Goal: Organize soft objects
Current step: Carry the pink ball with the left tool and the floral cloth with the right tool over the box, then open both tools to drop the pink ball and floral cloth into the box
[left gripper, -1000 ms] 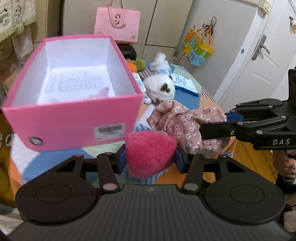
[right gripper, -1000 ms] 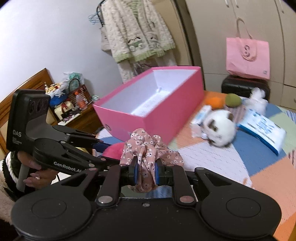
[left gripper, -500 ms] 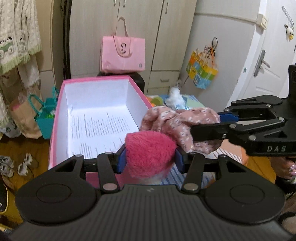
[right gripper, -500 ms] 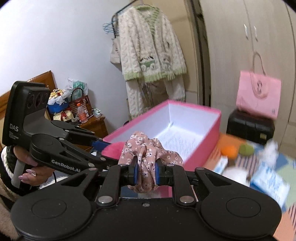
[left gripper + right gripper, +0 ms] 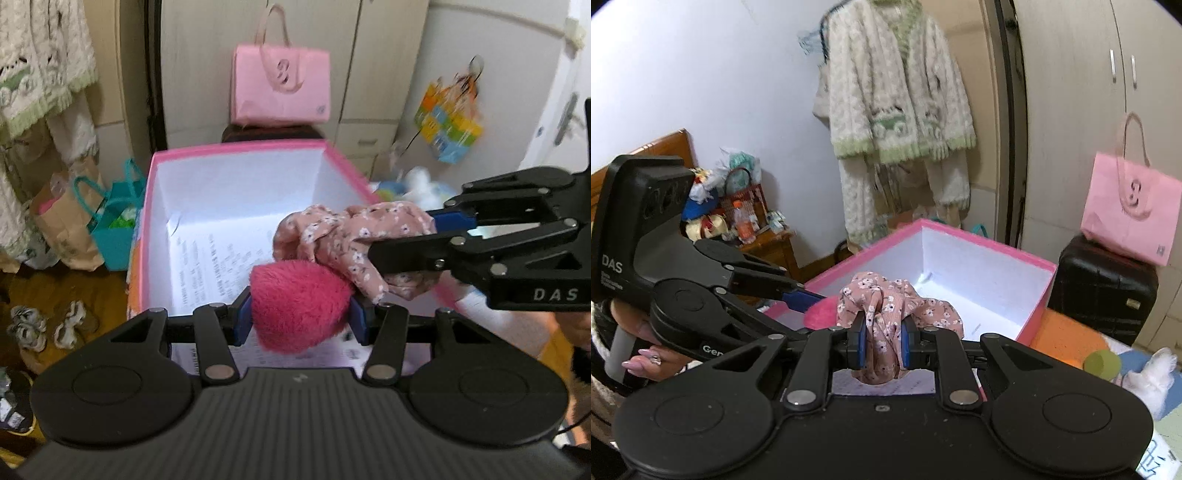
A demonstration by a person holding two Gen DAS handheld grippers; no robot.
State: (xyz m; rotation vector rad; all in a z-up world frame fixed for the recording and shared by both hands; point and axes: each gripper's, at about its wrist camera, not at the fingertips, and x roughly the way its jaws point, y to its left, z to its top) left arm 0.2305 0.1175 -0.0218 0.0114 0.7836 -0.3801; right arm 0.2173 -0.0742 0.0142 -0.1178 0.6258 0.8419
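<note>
Both soft things hang over the open pink box (image 5: 236,177), the landmark here. The left gripper (image 5: 300,320) is part-open, its blue pads pressed into the sides of the fuzzy pink plush (image 5: 295,306), which hangs above the box's near end. The right gripper (image 5: 880,341) is nearly closed, pinching a gathered fold of the floral scrunchie (image 5: 886,306), just beyond the plush and nearer the box's right wall. Both look light, squashy and unbreakable; the plush is best held across its bulk, the scrunchie by a bunched fold, since loose cloth could slip. Readable writing: "DAS" on both gripper bodies and partial "Gen" on the left one; the printed sheet on the box floor is too blurred to read
</note>
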